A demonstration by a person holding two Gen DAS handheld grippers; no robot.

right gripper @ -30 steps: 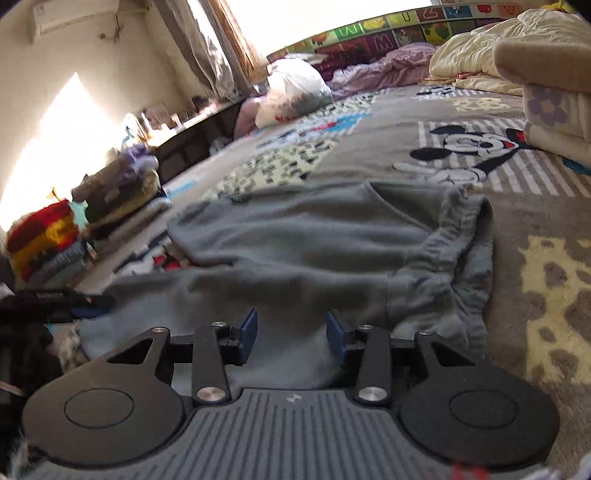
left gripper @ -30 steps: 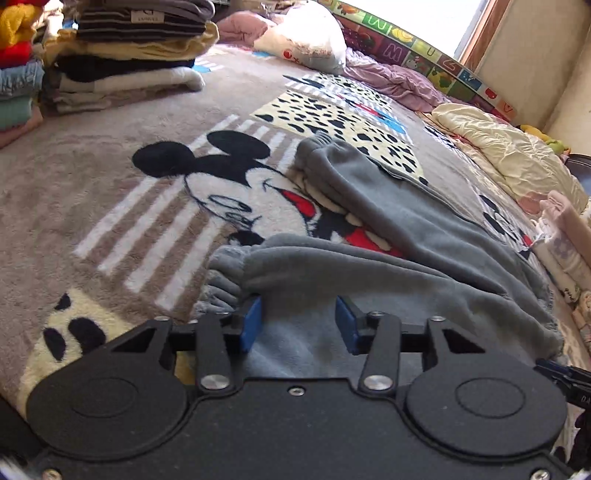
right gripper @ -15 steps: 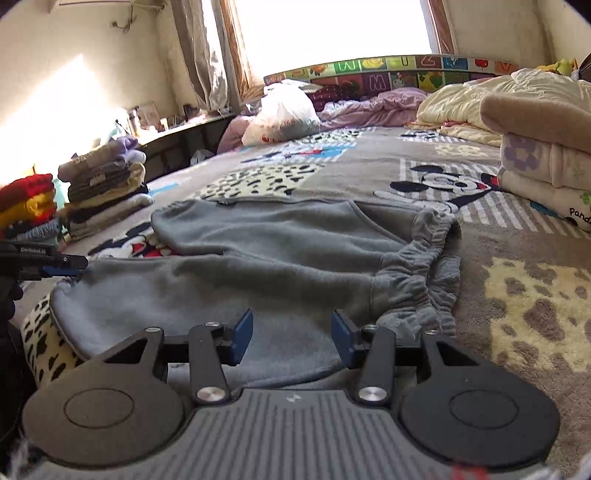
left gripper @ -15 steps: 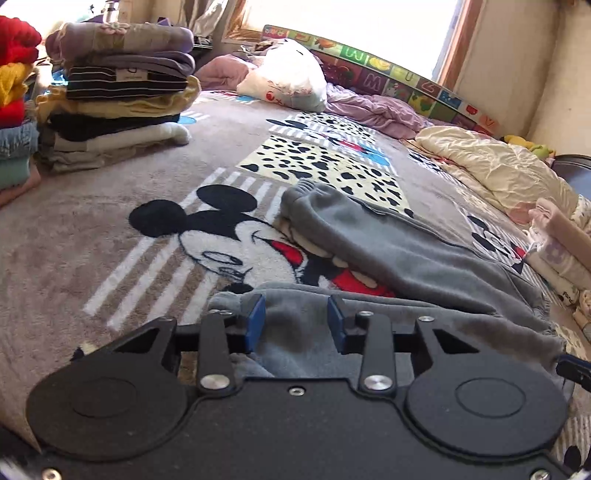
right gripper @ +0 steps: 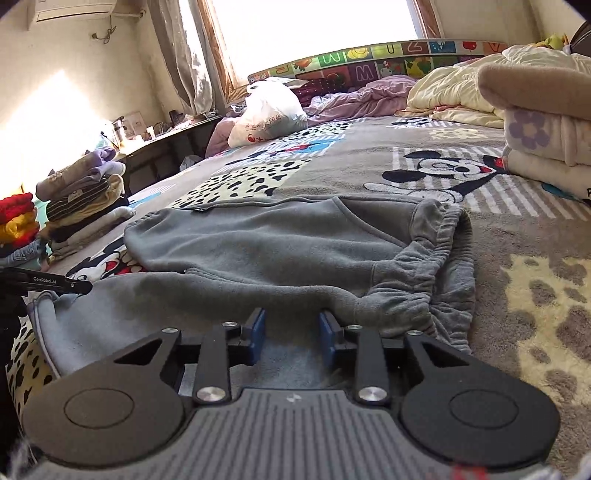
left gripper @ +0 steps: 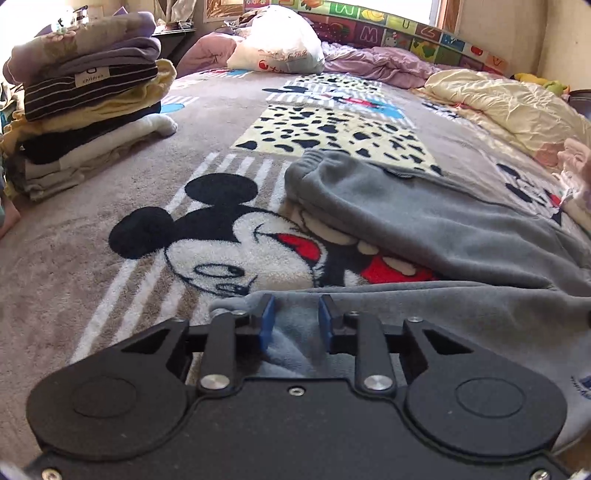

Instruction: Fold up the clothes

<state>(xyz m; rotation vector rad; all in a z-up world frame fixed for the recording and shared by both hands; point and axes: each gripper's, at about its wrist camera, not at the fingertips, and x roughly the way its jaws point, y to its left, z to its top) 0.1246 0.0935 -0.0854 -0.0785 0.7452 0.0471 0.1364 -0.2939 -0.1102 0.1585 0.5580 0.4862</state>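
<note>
Bedroom, daylight from far window.
Bright window (right gripper: 314, 33) with curtain (right gripper: 184, 55) at left; cream walls (right gripper: 74, 74); air conditioner (right gripper: 74, 9) high up. Alphabet-print headboard (right gripper: 369, 59) below sill. Cartoon-mouse blanket (left gripper: 184, 229) covers bed; sun patch on left wall.

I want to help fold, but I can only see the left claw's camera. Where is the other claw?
Observer: The right claw is open, low over the near leg of the grey trousers, just left of the stretchy waistband.
Child: Is the waistband lying flat?
Observer: No, it is bunched and rumpled on the blanket.
Child: Is anything next to it?
Observer: Further right, apart from the trousers, sits a folded pile with a purple flower print.
</note>
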